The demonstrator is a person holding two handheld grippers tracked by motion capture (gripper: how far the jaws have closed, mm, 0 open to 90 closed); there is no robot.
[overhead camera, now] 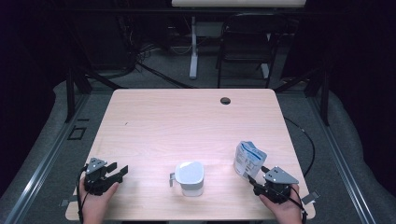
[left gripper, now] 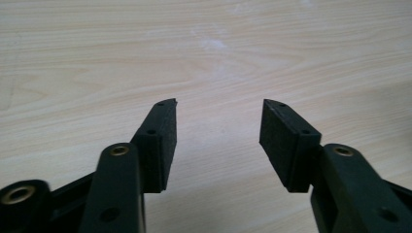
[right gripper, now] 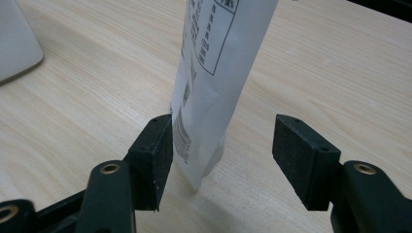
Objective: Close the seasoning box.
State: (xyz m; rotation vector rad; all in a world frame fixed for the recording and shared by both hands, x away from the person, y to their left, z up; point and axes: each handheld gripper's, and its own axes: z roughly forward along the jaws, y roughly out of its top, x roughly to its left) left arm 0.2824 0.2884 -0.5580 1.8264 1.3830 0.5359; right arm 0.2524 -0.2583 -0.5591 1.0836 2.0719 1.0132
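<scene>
High view first, nearest edge: two hands come in from the bottom, each bearing a black two-jaw tool; the left gripper [overhead camera: 116, 171] sits low at the near left of the table [overhead camera: 187, 116], its jaws spread wide with nothing between them, bare wood under them; in the left gripper view its matte black pads [left gripper: 163, 138], flat-faced blocks with a fine foam-like grain, are bolted to glossy plastic arms with brass-coloured inserts. The right gripper [overhead camera: 254, 181], topped by a grey three-cornered plate, rests at the near right; its jaws also stand wide and flank the lower edge of the pouch [overhead camera: 248, 159]; in the right gripper view one pad [right gripper: 158, 153] lies against or just beside the pouch's side, I cannot tell which, while the other stands clear of it, so nothing is clamped. The pouch [right gripper: 218, 82] is a thin, smooth white packet, standing upright on the near right of the table, slightly creased, with small black print and a boxed panel on its side; from above its top looks blue and white and crumpled. Between the two tools, near the front edge, stands a white cup [overhead camera: 189, 177], rounded-square with a small handle on its left, smooth and matte. The tabletop is pale wood-grain laminate with rounded corners; a dark round cable hole [overhead camera: 225, 100] lies near its far edge; beyond stands a black folding chair [overhead camera: 245, 44] on grey floor.
</scene>
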